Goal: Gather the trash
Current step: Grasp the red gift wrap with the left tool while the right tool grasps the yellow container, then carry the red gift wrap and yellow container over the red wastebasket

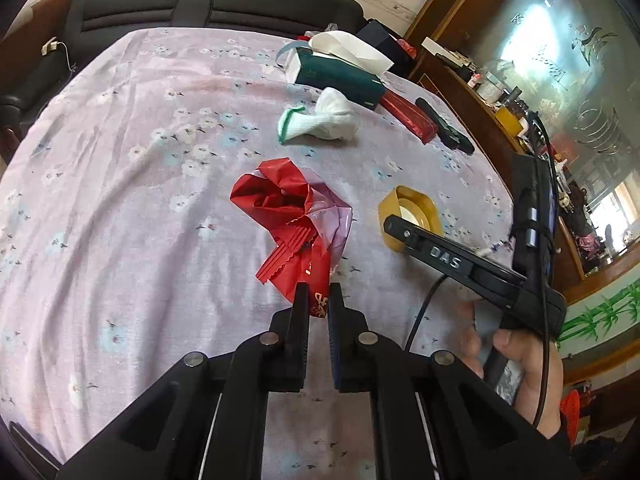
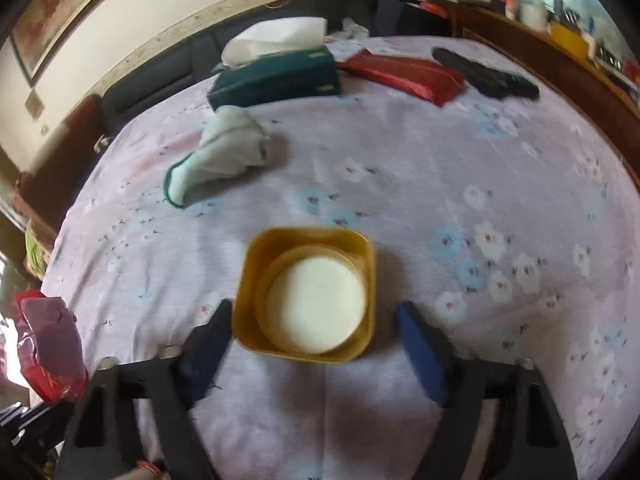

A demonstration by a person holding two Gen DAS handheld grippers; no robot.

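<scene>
A crumpled red wrapper with clear plastic film (image 1: 280, 208) lies on the lilac floral tablecloth (image 1: 140, 200). My left gripper (image 1: 318, 294) is shut on the wrapper's near end, and red paper shows between the pads. At the left edge of the right wrist view the same wrapper (image 2: 48, 344) appears. A yellow square tub with a white round inside (image 2: 308, 292) stands between the fingers of my right gripper (image 2: 316, 312). Those jaws stand apart: the left finger is close to the tub's side, and a gap shows on the right. The tub (image 1: 408, 212) also shows beyond one of the right gripper's fingers (image 1: 444, 258).
A white sock with a green cuff (image 2: 224, 152) lies mid-table. Behind it are a dark green tissue box (image 2: 276, 76), a red pouch (image 2: 404, 74) and a black remote (image 2: 484, 72). A dark sofa (image 1: 180, 0) runs behind the table; a wooden cabinet (image 1: 480, 112) stands right.
</scene>
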